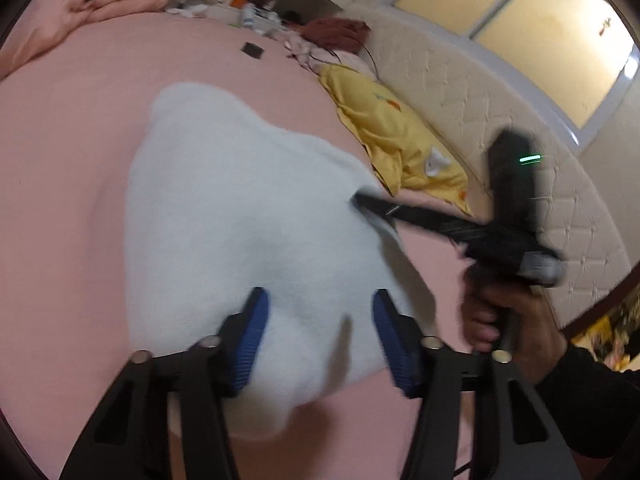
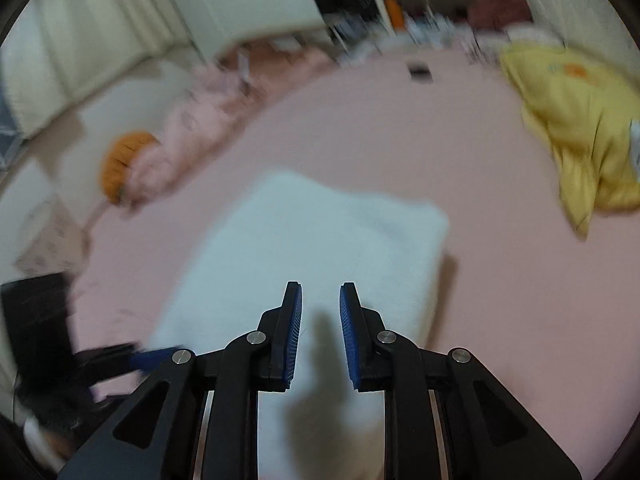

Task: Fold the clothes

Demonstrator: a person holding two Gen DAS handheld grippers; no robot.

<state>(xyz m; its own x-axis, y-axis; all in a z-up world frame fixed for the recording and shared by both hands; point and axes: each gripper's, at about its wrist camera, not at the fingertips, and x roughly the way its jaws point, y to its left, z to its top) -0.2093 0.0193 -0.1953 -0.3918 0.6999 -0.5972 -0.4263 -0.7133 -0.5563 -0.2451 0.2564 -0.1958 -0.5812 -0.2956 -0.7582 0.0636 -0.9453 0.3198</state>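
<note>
Jaws of the left gripper (image 1: 320, 336) stand apart, blue ribbed pads either side of the near part of a white fleecy garment (image 1: 248, 216); the cloth lies between and below them, and no pad visibly presses on it. That garment is spread on a pink bed sheet (image 1: 72, 152), bunched at its near end, flatter toward the far end.

Right gripper (image 2: 320, 334), seen from its own camera, shows a narrow gap between its blue pads, nothing pinched there, white cloth beneath and its shadow falling on the fabric. From the left wrist view the same tool's black fingers reach in from the right to the garment's right edge, where a fold of white cloth is lifted around the tip; whether it grips that fold cannot be told, the picture is blurred. A hand (image 1: 504, 320) in a dark sleeve holds its handle at right.

Farther out: crumpled yellow quilt (image 1: 396, 144) on the right of the sheet, against a cream quilted headboard (image 1: 520, 120). Small dark flat object (image 1: 253, 49) on the far sheet. Orange round cushion (image 2: 122, 166) off the bed's left side in the right wrist view.
</note>
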